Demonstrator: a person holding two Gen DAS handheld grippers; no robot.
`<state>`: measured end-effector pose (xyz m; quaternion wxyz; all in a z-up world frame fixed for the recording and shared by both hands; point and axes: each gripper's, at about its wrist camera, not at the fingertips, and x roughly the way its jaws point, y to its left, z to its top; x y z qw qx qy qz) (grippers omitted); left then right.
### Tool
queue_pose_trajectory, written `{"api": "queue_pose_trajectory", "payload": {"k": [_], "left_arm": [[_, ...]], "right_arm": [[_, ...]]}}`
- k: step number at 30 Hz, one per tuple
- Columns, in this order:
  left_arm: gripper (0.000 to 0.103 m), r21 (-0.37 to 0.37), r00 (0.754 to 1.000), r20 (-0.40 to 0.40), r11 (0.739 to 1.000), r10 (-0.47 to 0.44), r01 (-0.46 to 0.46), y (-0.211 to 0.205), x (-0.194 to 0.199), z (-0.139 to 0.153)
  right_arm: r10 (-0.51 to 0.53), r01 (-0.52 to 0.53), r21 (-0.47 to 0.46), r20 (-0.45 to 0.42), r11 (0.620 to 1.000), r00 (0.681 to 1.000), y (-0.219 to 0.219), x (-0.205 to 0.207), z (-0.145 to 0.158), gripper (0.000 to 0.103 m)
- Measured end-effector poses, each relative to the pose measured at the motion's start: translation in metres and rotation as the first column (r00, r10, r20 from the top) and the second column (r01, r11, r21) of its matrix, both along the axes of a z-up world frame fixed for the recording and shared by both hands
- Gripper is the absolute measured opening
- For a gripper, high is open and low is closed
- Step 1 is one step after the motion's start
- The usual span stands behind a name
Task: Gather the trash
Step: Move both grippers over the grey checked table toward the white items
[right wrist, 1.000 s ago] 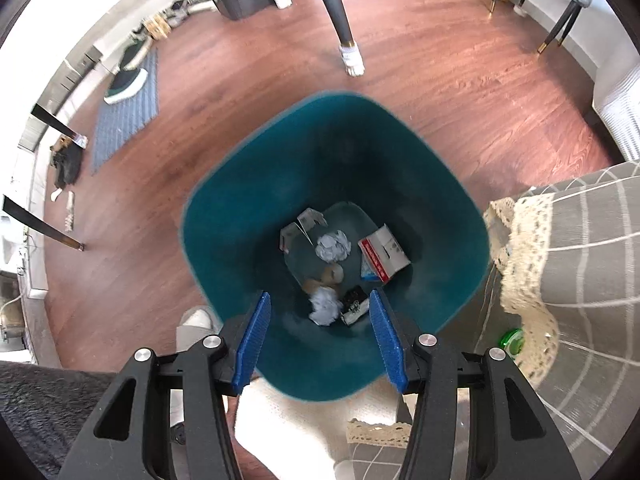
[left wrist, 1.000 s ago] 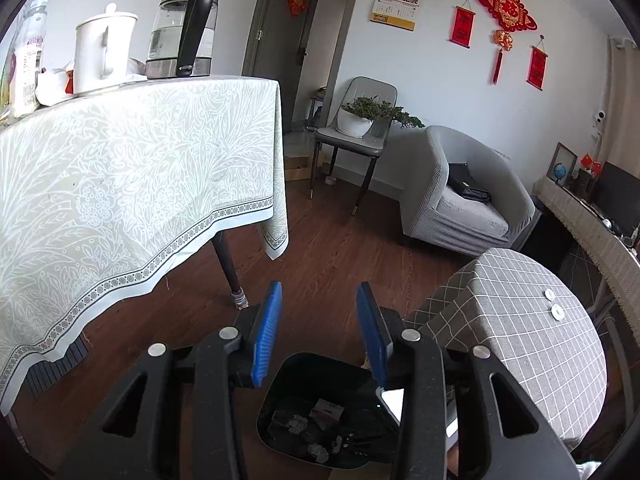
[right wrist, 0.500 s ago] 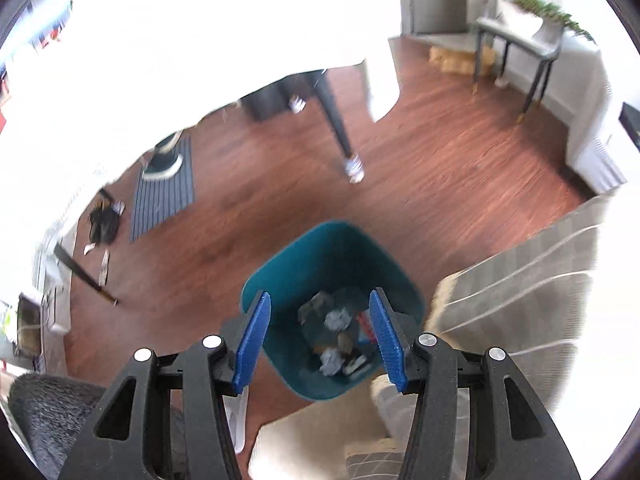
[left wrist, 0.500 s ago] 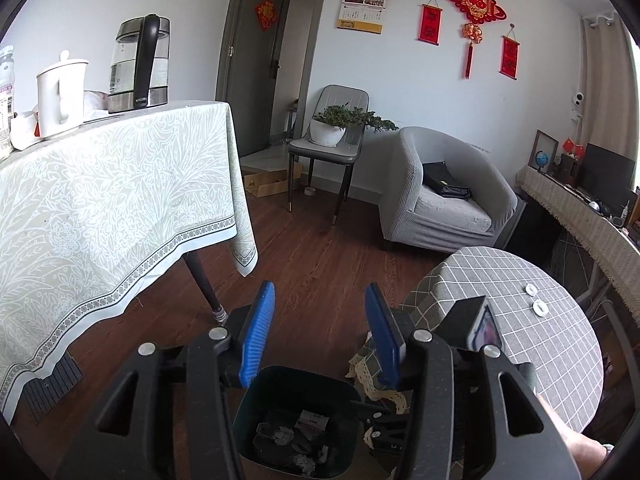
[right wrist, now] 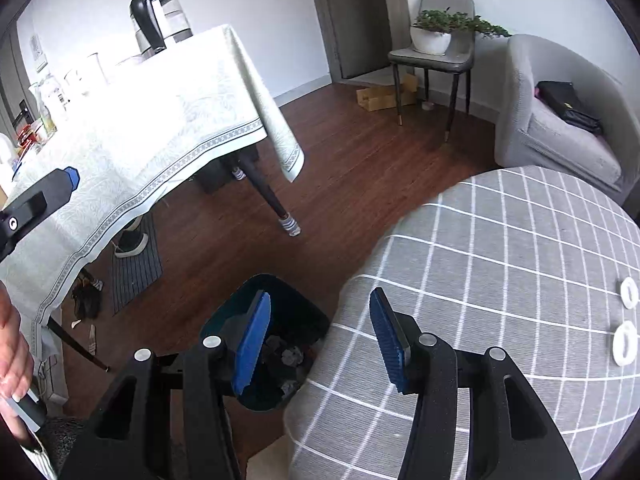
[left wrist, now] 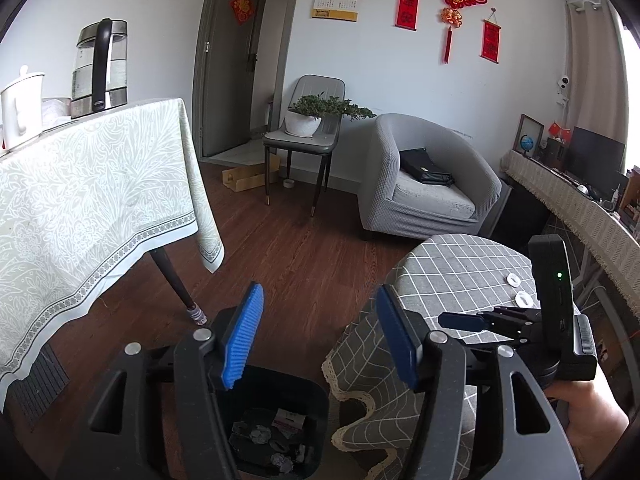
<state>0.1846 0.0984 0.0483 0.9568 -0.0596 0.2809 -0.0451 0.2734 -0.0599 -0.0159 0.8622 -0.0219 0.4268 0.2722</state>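
Below the left gripper (left wrist: pixel 320 336), spread wide and empty, the bin (left wrist: pixel 276 428) sits on the floor against the checked table (left wrist: pixel 460 276); two white rings (left wrist: pixel 518 290) lie ahead to its right.

From the right gripper (right wrist: pixel 316 336), likewise spread and empty, those rings (right wrist: pixel 626 322) lie far right, nearer this hand; the bin (right wrist: pixel 276 344) is below-left.

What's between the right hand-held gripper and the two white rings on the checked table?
Nothing visible. The right hand-held gripper is open and empty; only bare checked cloth lies between it and the white rings.
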Motion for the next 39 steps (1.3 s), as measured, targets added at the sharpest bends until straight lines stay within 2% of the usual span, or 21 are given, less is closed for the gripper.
{"api": "queue_pose_trajectory", "payload": {"k": [11,23,29,37,39], "left_arm": [[0.067,0.000,0.994,-0.041,0.995,-0.101,0.101,-0.061,0.021,-0.022],[0.067,-0.021,0.982,-0.100,0.987,-0.163,0.162,-0.094,0.043,-0.057],[0.067,-0.019,0.975,-0.112,0.981,-0.194,0.193,-0.108,0.047,-0.067],[0.067,-0.036,0.955,-0.133,0.965,-0.263,0.261,-0.144,0.062,-0.077],[0.066,-0.052,0.950,-0.143,0.960,-0.279,0.274,-0.152,0.065,-0.079]], "right_arm": [[-0.154,0.157,-0.059,0.054,0.986,0.987,-0.083,0.007,-0.001,0.053],[-0.372,0.375,-0.051,0.059,0.926,0.926,-0.181,0.016,-0.010,0.053],[-0.430,0.434,-0.087,0.061,0.897,0.901,-0.204,0.017,-0.020,0.053],[-0.439,0.440,-0.124,0.031,0.890,0.898,-0.213,0.023,-0.032,0.052],[-0.443,0.443,-0.147,0.032,0.885,0.896,-0.213,0.025,-0.033,0.049]]}}
